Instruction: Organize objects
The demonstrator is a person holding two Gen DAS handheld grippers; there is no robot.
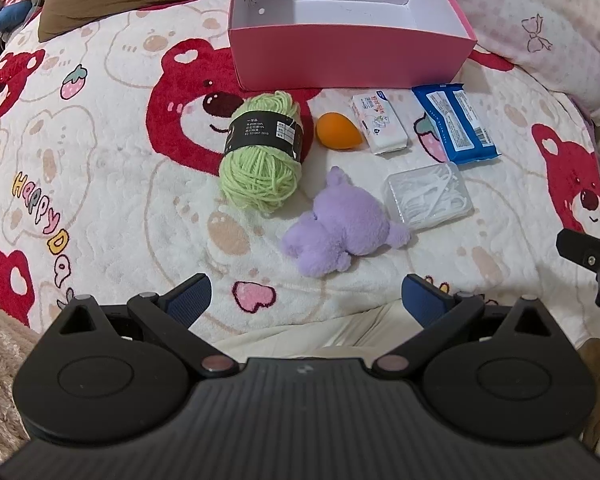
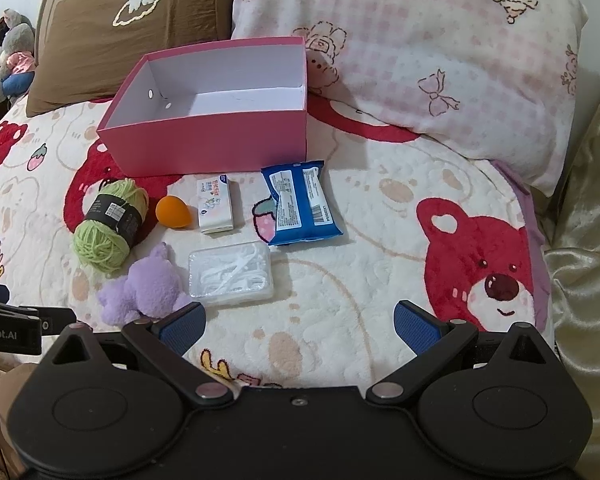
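An empty pink box (image 1: 352, 56) (image 2: 204, 144) stands at the back of the bed. In front of it lie a green yarn ball (image 1: 262, 156) (image 2: 110, 226), an orange egg-shaped sponge (image 1: 336, 130) (image 2: 172, 210), a white tissue pack (image 1: 378, 124) (image 2: 216, 208), a blue wipes packet (image 1: 456, 122) (image 2: 302, 204), a clear case of floss picks (image 1: 430, 196) (image 2: 230, 276) and a purple plush toy (image 1: 340, 228) (image 2: 144, 288). My left gripper (image 1: 306, 300) is open, just short of the plush. My right gripper (image 2: 300, 324) is open, near the floss case, holding nothing.
Everything rests on a white fleece blanket (image 1: 120, 200) (image 2: 360, 280) printed with red bears. A brown pillow (image 2: 132, 32) and a pink checked pillow (image 2: 440, 60) lie behind the box. Stuffed toys (image 2: 12, 52) sit at far left. A golden satin cover (image 2: 580, 240) borders the right.
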